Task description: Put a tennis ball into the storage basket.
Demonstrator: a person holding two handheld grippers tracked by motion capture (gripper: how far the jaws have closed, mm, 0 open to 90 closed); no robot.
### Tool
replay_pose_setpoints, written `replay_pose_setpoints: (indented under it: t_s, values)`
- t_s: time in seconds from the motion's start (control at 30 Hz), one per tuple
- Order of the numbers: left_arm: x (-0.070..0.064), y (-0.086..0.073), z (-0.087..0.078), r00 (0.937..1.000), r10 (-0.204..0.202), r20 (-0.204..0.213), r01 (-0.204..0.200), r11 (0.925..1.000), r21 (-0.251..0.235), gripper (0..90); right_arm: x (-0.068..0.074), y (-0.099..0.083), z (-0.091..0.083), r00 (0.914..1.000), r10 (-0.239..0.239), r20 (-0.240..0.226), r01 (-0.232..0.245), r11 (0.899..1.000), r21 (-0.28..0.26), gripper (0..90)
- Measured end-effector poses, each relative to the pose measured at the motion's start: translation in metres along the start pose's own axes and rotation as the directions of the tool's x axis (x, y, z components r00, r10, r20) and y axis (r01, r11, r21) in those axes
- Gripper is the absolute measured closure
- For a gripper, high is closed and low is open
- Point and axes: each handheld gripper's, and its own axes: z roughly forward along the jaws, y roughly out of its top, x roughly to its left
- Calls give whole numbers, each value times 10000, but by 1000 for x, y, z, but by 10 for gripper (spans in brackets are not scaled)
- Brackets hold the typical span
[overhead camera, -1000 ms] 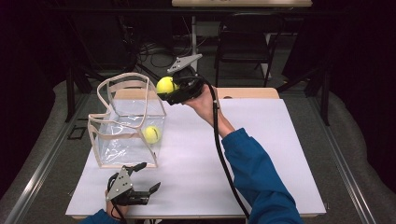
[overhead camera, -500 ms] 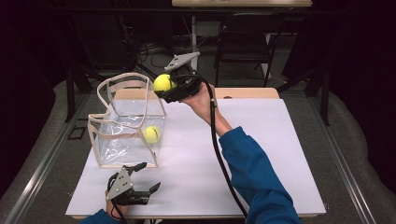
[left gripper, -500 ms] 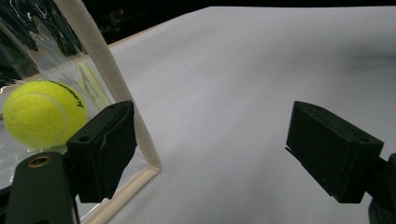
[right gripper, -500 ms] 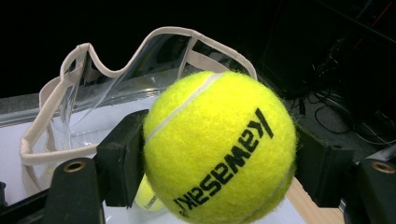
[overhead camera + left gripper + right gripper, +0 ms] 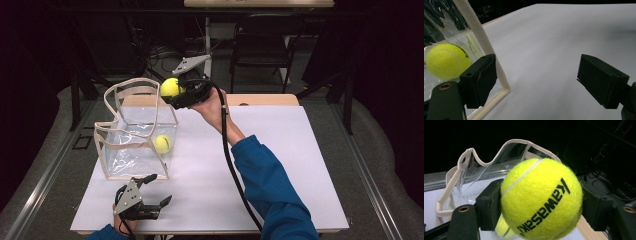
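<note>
Right hand-held gripper [image 5: 176, 96] clamped on a tennis ball [image 5: 170, 87], upper middle of frame, above the clear bag [image 5: 131, 150]. Second tennis ball [image 5: 162, 144] inside. Left hand-held gripper [image 5: 156, 189] spread wide, lower left on the counter [image 5: 295, 165].

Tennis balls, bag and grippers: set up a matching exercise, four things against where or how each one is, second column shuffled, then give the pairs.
Things
1. held tennis ball
2. second tennis ball
3. left gripper
4. clear bag

Places or states
A. open, holding nothing, at the near edge of the white table
B. standing on the table with its top open
C. clamped between the jaws of the right gripper, up above the bag's rim
D. lying inside the bag, on its bottom

Pairs: 1-C, 2-D, 3-A, 4-B
</note>
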Motion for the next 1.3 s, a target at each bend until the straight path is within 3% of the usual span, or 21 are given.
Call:
replay_pose_setpoints:
  t_s: [1.3]
  values:
    - [1, 0, 0, 10000, -38, 27, 38, 10000, -38, 160, 14, 11, 15, 9998, -182, -19, 181, 9989, -437, 267]
